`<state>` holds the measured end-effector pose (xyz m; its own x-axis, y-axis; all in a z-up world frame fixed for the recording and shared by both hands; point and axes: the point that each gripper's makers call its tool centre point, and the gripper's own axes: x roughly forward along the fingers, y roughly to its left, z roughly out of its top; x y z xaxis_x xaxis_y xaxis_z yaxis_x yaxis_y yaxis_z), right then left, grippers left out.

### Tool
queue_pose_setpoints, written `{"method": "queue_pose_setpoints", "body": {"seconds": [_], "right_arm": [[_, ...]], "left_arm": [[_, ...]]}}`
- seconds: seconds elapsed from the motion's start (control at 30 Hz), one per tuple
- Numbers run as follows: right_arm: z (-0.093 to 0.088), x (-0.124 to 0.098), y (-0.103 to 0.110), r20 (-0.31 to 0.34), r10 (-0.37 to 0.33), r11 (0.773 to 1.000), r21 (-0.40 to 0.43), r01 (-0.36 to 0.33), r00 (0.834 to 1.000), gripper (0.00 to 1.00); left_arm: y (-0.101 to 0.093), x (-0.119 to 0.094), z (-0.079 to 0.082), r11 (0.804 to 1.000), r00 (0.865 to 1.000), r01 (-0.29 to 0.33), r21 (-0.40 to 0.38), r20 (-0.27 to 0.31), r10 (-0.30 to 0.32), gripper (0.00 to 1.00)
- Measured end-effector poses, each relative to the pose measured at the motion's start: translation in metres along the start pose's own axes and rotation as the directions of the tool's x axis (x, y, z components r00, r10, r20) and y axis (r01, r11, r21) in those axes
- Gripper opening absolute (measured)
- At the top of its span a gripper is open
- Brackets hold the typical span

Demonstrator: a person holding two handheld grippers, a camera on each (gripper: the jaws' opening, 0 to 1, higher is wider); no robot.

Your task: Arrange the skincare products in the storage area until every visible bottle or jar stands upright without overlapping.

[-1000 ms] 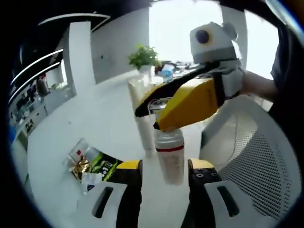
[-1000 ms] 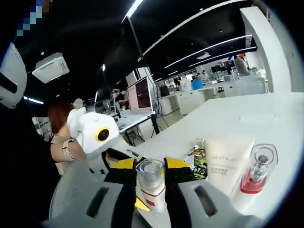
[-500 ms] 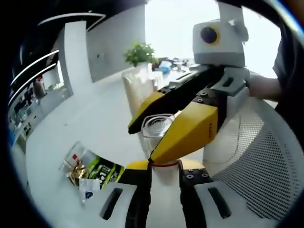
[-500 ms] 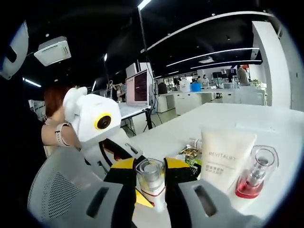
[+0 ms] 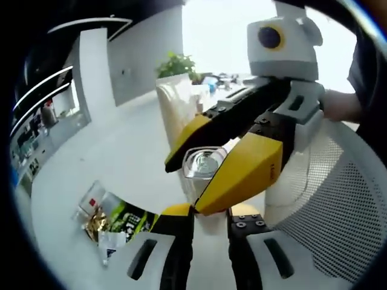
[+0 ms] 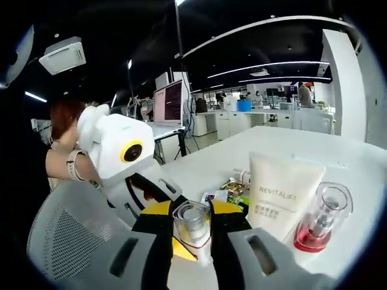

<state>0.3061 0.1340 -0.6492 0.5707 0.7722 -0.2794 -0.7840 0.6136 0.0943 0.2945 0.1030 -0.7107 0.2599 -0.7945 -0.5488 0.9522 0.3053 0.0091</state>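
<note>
A white bottle with a red band and a clear cap (image 5: 202, 162) is held between both grippers above the white table (image 5: 121, 157). My left gripper (image 5: 208, 212) is shut on its lower body. From the right, my right gripper (image 5: 187, 187) reaches in and clamps the cap between its yellow jaws. In the right gripper view the same cap (image 6: 192, 220) sits between the shut jaws of my right gripper (image 6: 192, 211), and a yellow tip of the left gripper (image 6: 184, 249) shows beneath it. A cream tube (image 6: 281, 193) and a clear bottle of red liquid (image 6: 320, 220) stand upright beside it.
Snack packets (image 5: 115, 214) lie on the table left of the bottle. The cream tube (image 5: 175, 103) stands behind it, with a potted plant (image 5: 178, 63) farther back. A grey mesh chair (image 5: 320, 205) fills the right side. A person's hand (image 5: 338, 106) holds the right gripper.
My left gripper's jaws have drawn in from either side of the bottle's body and now clamp it. The right gripper has kept its hold on the cap throughout.
</note>
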Motion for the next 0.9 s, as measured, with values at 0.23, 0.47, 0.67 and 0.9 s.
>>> {"method": "queue_pose_setpoints", "body": {"seconds": [0.23,0.47,0.67,0.9], "right_arm": [[-0.003,0.001,-0.001,-0.01,-0.007,1.0,-0.007,0.007,1.0,0.23],[-0.004,-0.001,-0.002,-0.008,-0.014,1.0,-0.005,0.014,1.0,0.24],[-0.003,-0.011,-0.006,0.008,-0.022,0.999,0.039,0.022,1.0,0.25],[-0.01,-0.016,-0.002,-0.038,-0.005,1.0,-0.018,0.005,0.999,0.23]], "left_arm": [[0.001,0.002,-0.002,1.0,1.0,-0.005,0.012,0.018,0.005,0.17],[0.0,0.003,-0.005,1.0,1.0,0.01,0.017,0.021,-0.011,0.17],[0.001,0.004,-0.007,1.0,1.0,0.006,0.021,0.017,-0.006,0.17],[-0.005,0.01,-0.012,0.999,0.999,0.034,0.031,0.003,-0.034,0.17]]}}
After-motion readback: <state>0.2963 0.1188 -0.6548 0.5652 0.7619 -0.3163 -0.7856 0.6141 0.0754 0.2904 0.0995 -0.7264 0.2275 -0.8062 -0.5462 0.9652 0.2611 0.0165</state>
